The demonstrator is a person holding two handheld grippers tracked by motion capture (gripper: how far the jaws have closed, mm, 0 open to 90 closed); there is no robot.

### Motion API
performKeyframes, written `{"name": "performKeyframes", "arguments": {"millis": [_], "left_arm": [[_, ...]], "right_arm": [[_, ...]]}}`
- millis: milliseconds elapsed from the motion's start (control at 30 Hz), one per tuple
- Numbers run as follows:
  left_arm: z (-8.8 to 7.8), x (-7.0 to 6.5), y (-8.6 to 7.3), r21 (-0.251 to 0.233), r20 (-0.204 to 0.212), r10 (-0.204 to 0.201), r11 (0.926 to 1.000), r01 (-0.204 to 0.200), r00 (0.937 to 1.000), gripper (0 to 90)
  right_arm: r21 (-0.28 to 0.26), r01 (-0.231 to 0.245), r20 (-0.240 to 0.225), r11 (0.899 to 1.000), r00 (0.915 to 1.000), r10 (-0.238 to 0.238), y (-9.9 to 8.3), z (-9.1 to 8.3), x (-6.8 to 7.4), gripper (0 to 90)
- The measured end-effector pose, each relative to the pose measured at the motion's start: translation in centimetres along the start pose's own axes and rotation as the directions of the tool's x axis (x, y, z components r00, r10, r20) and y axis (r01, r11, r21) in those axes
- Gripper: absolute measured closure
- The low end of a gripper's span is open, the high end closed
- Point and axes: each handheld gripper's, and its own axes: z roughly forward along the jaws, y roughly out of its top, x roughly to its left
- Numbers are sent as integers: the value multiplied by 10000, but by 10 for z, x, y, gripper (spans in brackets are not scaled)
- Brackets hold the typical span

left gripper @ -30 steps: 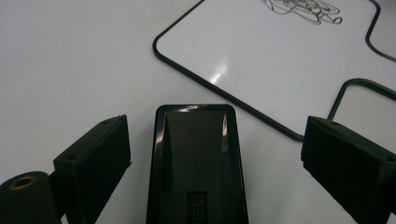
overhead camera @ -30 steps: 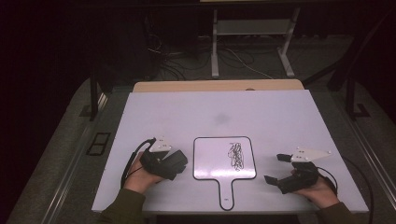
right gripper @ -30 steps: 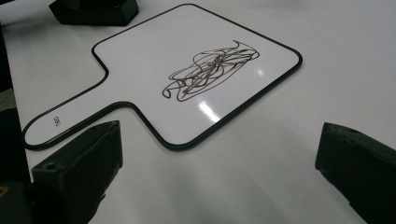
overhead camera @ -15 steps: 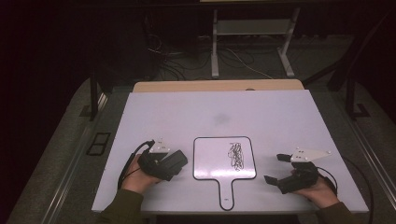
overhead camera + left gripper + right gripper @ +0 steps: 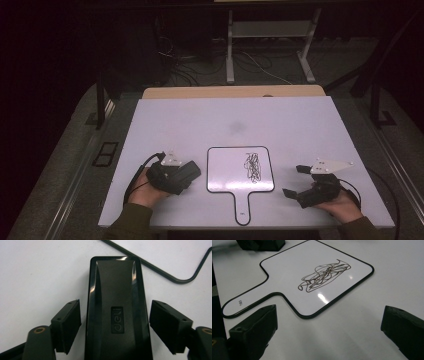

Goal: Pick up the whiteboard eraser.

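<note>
A small paddle-shaped whiteboard point(image 5: 240, 170) lay flat near the middle of the desk's point(image 5: 240, 120) near edge, its handle pointing toward that edge and a black scribble point(image 5: 253, 166) on its right half. The left hand-held gripper point(image 5: 115, 322), by the board's left edge, had its jaws spread on either side of a glossy black eraser point(image 5: 116, 302) lying on the desk, with narrow gaps on both sides. The right hand-held gripper point(image 5: 295, 181), toward the desk's near right corner, was open and empty, facing the board.
</note>
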Motion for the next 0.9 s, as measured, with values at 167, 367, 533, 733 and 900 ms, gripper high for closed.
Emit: {"name": "performKeyframes", "arguments": {"millis": [167, 367, 533, 733, 900], "left_arm": [[-1, 0, 0, -10, 52, 45, 10000, -45, 10000, 301], [-2, 1, 0, -7, 153, 15, 10000, -15, 9999, 369], [-2, 2, 0, -7, 226, -88, 10000, 88, 9997, 386], [-2, 3, 2, 149, 301, -95, 9998, 90, 9995, 389], [-4, 3, 4, 303, 200, -184, 9994, 178, 9996, 393]], "right_arm": [[-11, -8, 0, 10000, 10000, 8, 0, 0, 0, 0], [6, -16, -10, 10000, 10000, 16, 0, 0, 0, 0], [13, 3, -21, 10000, 10000, -3, 0, 0, 0, 0], [30, 74, -41, 10000, 10000, -73, 0, 0, 0, 0], [33, 71, -52, 10000, 10000, -71, 0, 0, 0, 0]]}}
